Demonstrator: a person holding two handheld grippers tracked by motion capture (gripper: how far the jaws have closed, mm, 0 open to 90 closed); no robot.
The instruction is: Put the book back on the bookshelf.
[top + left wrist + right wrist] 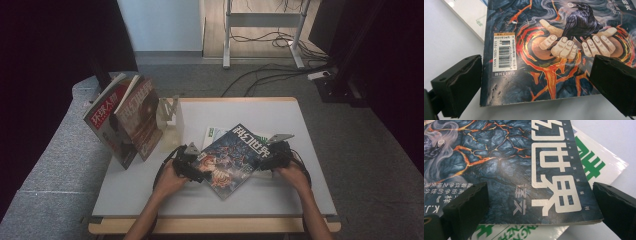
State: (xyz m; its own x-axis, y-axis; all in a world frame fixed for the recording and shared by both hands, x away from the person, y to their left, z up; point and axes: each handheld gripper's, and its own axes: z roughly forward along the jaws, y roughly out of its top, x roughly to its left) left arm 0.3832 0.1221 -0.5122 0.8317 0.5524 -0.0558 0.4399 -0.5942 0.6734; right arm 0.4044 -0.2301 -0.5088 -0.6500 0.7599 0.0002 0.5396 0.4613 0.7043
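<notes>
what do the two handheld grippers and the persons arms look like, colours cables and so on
Both are black handheld tools. The left gripper and right gripper each carry a grey three-cornered plate on top and trail a black cable looping over the white table. Their jaws are blocky black pads with ridged inner faces. No sleeves show on the forearms.

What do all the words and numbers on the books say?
"ISSN 1003-7055" and "2025年04月": white barcode label on the dark blue raven-cover magazine.
"幻世界": big white title on that magazine.
"环球人物": red magazine standing in the rack.
Green letters on the white magazine underneath: cut off, unreadable.
Small print: too blurred.
</notes>
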